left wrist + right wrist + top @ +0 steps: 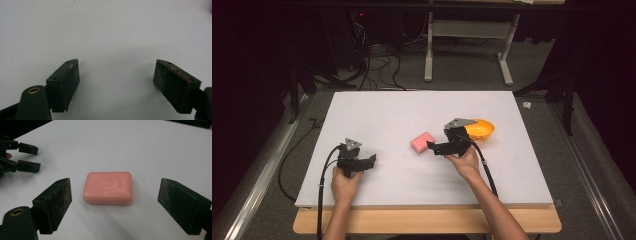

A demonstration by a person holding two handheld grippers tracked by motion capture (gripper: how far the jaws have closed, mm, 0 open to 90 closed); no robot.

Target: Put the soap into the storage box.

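Reaching toward the pink soap bar, the right gripper points leftward across the white worktop with its jaws spread wide. In the right gripper view the bar lies flat between and just ahead of the two black pads, not yet touched by either, its stamped face up. That spacing looks deliberate: the jaws stand wider than the bar, so it can likely be straddled across its long sides before closing. Just behind the right gripper in the high view sits an orange bowl, near the soap, which seems a likely place for the bar to go. The left gripper rests low on the worktop, well apart from the soap, jaws also parted over bare white surface in the left gripper view, apparently parked out of the way while the right hand works.
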